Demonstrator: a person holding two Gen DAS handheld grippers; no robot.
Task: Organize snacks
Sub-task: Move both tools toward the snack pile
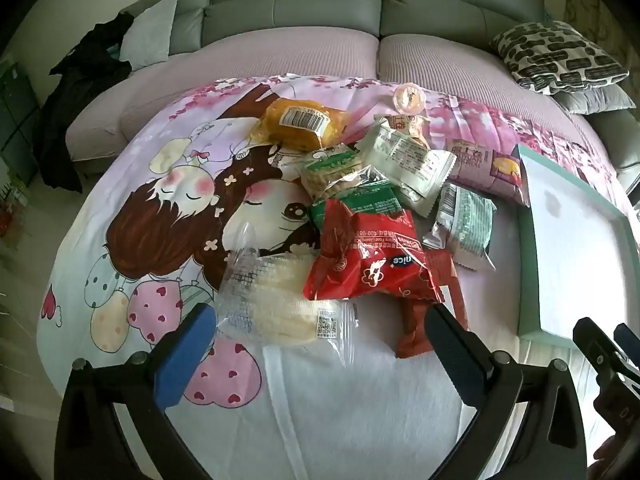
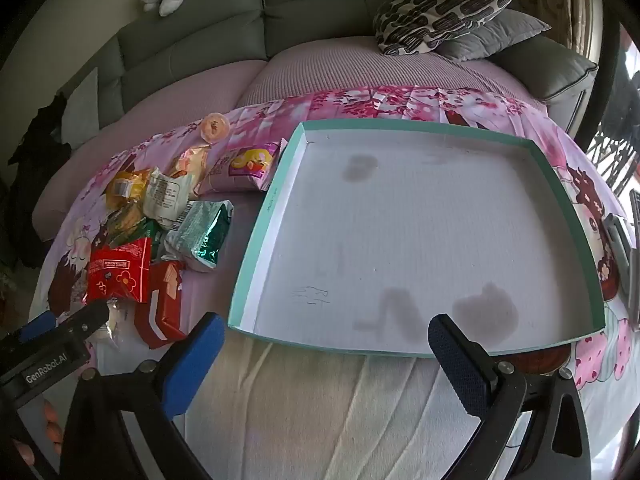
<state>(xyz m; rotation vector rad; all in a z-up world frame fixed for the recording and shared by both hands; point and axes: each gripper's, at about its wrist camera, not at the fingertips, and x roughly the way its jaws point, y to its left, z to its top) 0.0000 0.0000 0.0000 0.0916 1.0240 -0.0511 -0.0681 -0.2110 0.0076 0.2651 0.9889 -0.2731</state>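
Left tool (image 1: pixel 320 344): jaws wide apart, nothing between the pads, tilted down over the near edge of the snack pile, likely lined up for a first pick. Nearest it, a clear packet of pale wafers (image 1: pixel 280 304) and a red bag (image 1: pixel 372 256).

Right tool (image 2: pixel 324 344): jaws equally apart, empty, hanging over the near rim of the tray (image 2: pixel 256 264).

Snack pile (image 2: pixel 160 224): heaped loose on the cartoon-print blanket (image 1: pixel 160 208), just left of the tray; none sorted yet.

Tray: shallow, teal-edged, white floor stained in patches, holding no snacks. Presumably the destination, placed beside the pile for short transfers.
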